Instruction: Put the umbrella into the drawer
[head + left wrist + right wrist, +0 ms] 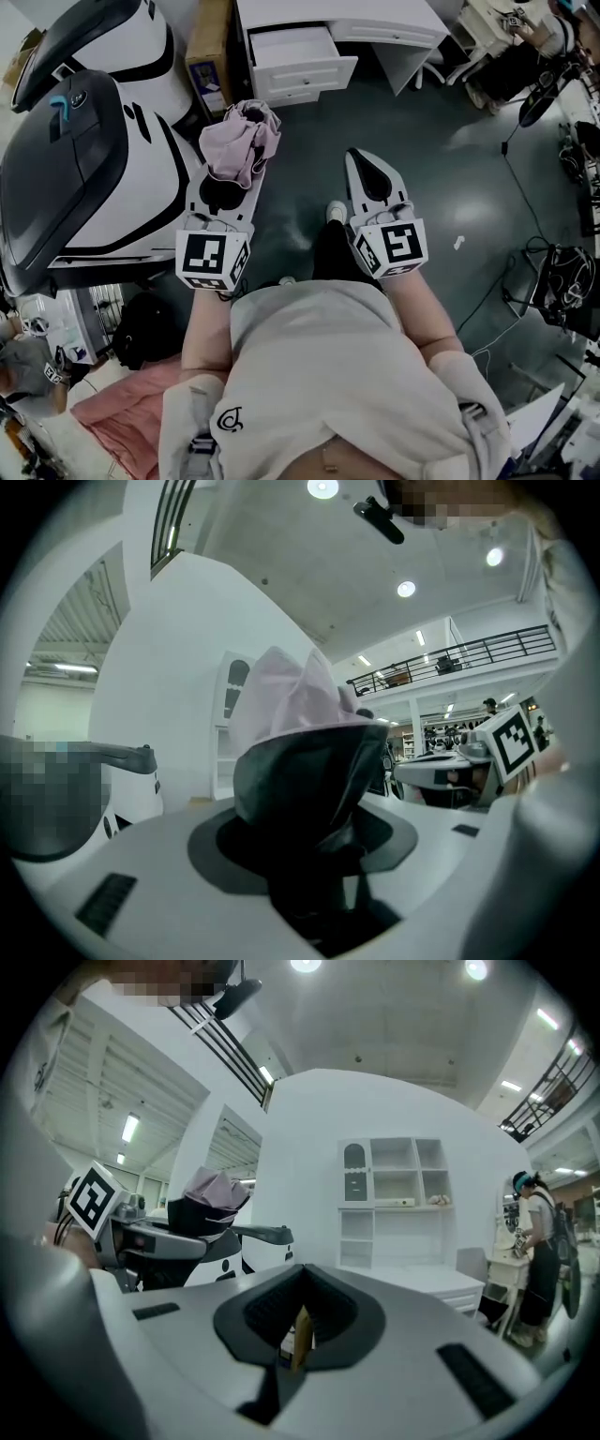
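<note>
In the head view my left gripper is shut on a folded pink umbrella, whose crumpled fabric bunches up past the jaw tips. The left gripper view shows the umbrella, pink on top and dark beneath, clamped between the jaws of the left gripper. My right gripper is held level beside it, shut and empty; its own view shows the right gripper with only a thin slit between the jaws. Ahead, a white drawer stands pulled out of a white desk.
A large white and black machine fills the left side. A cardboard box stands next to the drawer. Cables lie on the dark floor at right. White shelving and a standing person show in the right gripper view.
</note>
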A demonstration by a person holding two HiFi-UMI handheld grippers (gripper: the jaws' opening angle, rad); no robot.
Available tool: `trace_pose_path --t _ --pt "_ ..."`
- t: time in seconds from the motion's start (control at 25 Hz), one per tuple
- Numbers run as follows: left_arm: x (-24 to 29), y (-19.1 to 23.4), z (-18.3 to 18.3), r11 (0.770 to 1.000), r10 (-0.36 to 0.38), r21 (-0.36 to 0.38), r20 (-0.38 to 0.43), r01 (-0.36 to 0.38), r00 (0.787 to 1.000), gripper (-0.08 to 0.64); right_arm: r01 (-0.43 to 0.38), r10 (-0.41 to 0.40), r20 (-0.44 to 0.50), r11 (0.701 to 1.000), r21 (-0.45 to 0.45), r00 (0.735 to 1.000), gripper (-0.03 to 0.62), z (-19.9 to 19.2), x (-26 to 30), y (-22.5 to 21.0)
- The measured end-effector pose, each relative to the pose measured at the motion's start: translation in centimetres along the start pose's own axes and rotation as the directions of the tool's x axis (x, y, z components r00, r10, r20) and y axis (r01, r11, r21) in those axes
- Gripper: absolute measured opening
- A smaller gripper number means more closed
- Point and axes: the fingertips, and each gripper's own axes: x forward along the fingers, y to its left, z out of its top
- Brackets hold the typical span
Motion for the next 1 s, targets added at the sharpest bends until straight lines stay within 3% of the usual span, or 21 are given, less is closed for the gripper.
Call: trace_pose_path --t 0.36,0.56,0.8,1.0 --pt "11.0 1.2 0.8 0.995 0.101 -0.017 -0.010 -0.101 0.995 0.231 -0.111 0.111 0.001 0.994 -0.022 0.994 0.006 -0.2 9.2 -9.3" --pt "18.7 1.3 2.1 0.987 0.163 -0.024 0.027 -0.162 0.986 0.230 -0.139 0.139 -0.009 0.990 0.001 0.990 0.006 -0.7 13.8 -15.9" --pt "26.2 0.8 2.6 0.985 0.174 -0.019 0.020 -0.173 0.985 0.230 -0.151 0.152 -0.026 0.988 0.018 0.988 0.006 -1.6 17.4 -22.6" --pt "29.8 1.3 1.8 0.985 0.172 -0.029 -0.010 -0.172 0.985 0.230 -0.140 0.141 -0.032 0.990 0.032 0.989 0.006 -2.0 19.9 -25.5"
